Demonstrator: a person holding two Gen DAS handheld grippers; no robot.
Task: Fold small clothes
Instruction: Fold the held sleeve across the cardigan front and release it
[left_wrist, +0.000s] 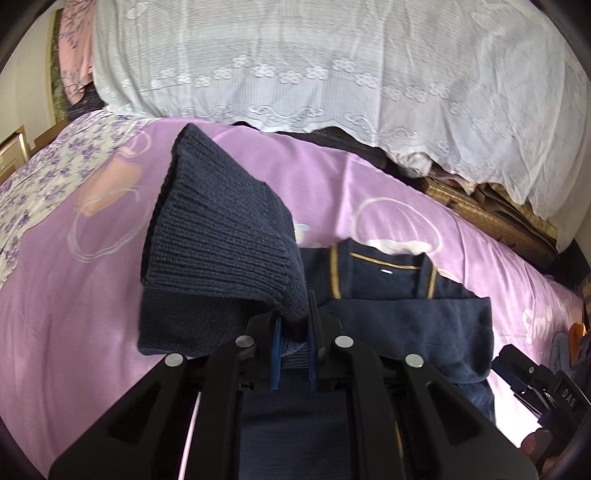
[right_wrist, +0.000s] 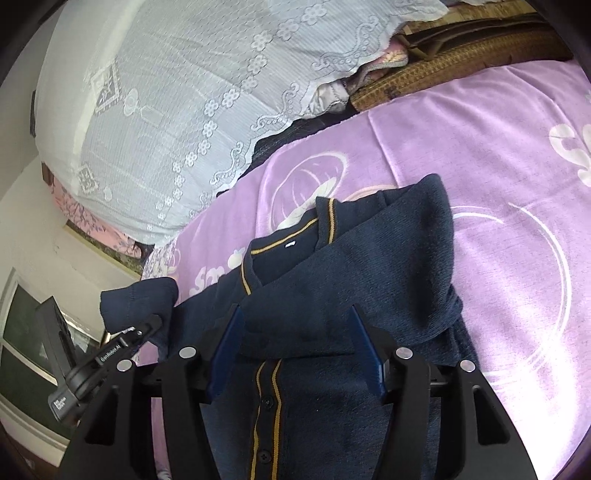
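Note:
A navy knit cardigan (right_wrist: 325, 280) with yellow trim lies front up on the purple bedsheet (right_wrist: 498, 155). One sleeve (right_wrist: 417, 251) is folded across its chest. My right gripper (right_wrist: 295, 312) hovers over the chest, open, its blue pads wide apart and the cloth below them. My left gripper (left_wrist: 293, 326) is shut on the other sleeve, whose ribbed cuff (left_wrist: 221, 236) stands up lifted in front of the camera. In the right wrist view the left gripper (right_wrist: 149, 325) pinches that sleeve (right_wrist: 144, 295) at the cardigan's left. The collar (left_wrist: 384, 266) shows beyond the cuff.
A big pile under a white lace cover (left_wrist: 295, 66) runs along the far side of the bed. Woven mats and boxes (left_wrist: 480, 210) poke out beneath it. The right gripper (left_wrist: 532, 376) and a person's fingers (left_wrist: 532, 446) show at the lower right. A floral sheet (left_wrist: 44, 173) lies left.

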